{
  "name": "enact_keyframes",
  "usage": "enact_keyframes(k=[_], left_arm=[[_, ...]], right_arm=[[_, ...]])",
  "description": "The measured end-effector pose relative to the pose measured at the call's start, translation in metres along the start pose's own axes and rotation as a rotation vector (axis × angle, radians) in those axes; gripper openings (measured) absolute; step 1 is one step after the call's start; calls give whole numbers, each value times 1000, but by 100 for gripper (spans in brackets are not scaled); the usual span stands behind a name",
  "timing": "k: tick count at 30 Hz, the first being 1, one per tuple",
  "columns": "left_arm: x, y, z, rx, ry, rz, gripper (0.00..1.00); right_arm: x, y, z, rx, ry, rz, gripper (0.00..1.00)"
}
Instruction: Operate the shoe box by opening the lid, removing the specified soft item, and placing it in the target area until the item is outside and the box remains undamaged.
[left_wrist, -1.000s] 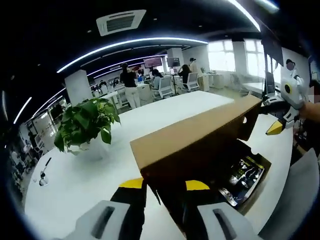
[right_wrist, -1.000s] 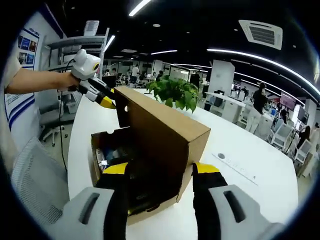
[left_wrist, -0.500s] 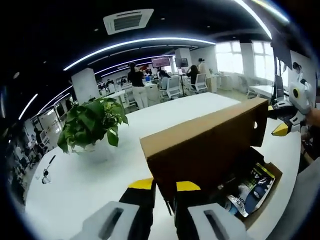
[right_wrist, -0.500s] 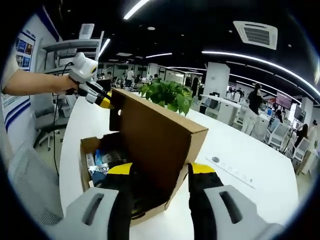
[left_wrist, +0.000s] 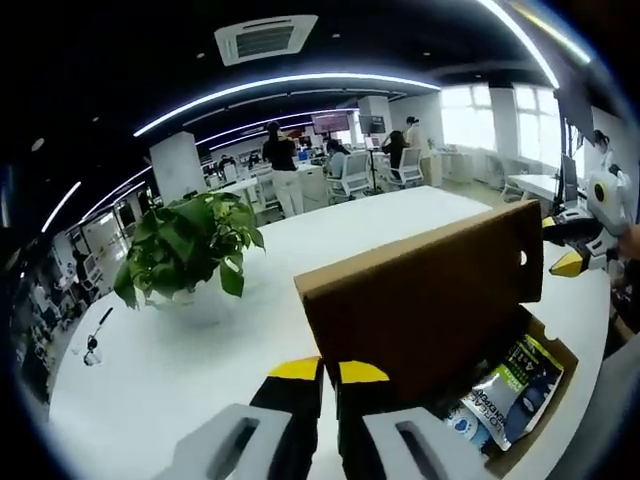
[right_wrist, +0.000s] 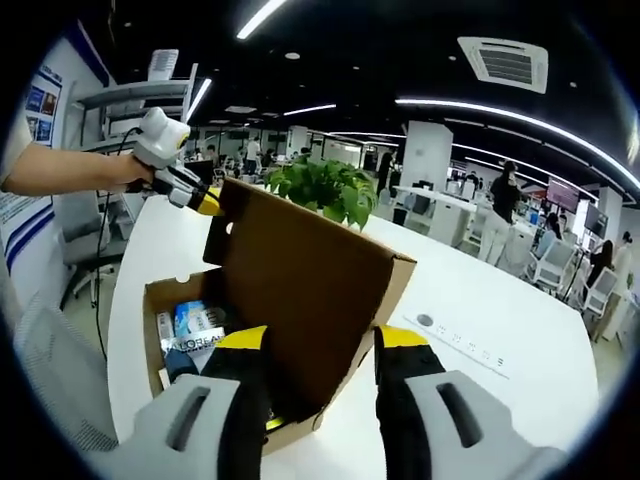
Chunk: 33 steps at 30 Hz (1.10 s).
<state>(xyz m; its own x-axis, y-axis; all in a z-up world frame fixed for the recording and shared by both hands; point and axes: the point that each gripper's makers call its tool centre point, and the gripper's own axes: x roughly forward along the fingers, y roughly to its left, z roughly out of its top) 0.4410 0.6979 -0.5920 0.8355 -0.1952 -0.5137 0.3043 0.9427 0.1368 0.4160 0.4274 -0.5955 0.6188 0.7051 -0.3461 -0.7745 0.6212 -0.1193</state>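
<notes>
A brown cardboard shoe box (right_wrist: 165, 295) lies on the white table with its lid (left_wrist: 430, 290) raised steeply on its hinge. My left gripper (left_wrist: 330, 372) is shut on the lid's near corner edge, yellow tips almost touching. In the right gripper view the left gripper (right_wrist: 205, 203) sits at the far top corner of the lid (right_wrist: 300, 290). My right gripper (right_wrist: 322, 340) is open, one jaw on each side of the lid's near end. The right gripper (left_wrist: 570, 262) hovers by the lid's far end. Inside the box lie soft packets (left_wrist: 515, 385), one a blue and white pack (right_wrist: 195, 340).
A potted green plant (left_wrist: 185, 245) stands on the white table (left_wrist: 150, 370) beyond the box. A small round disc (right_wrist: 425, 320) is set into the tabletop. A grey mesh chair (right_wrist: 60, 380) stands by the table's edge. People and desks are far behind.
My left jaws have closed from wide apart onto the lid's edge. The lid has swung more upright, uncovering more of the packets inside. My right jaws kept their spread.
</notes>
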Motion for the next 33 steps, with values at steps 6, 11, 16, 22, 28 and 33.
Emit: enact_keyframes(k=[6,11,16,22,28,33], left_arm=[[9,4,2,-24,7,19,2],[15,5,4,-47,7,20,2],[20,6,4,-51,10,12,2],[30,10,4,-46,24,4,2],[39,11,3,-52,38,-6,2],[51,12,2,-55,53,-7,2]], right_arm=[[5,-11,-2,16,4,-33,30],[6,-21,-20,36,73,-95,16],[6,-16,-40,77,110,-107,13],[10,-14,-55,118,140,-123,11],[14,-18,-67,171,159,-151,5],[16,-22,-69,202,155,-170,3]])
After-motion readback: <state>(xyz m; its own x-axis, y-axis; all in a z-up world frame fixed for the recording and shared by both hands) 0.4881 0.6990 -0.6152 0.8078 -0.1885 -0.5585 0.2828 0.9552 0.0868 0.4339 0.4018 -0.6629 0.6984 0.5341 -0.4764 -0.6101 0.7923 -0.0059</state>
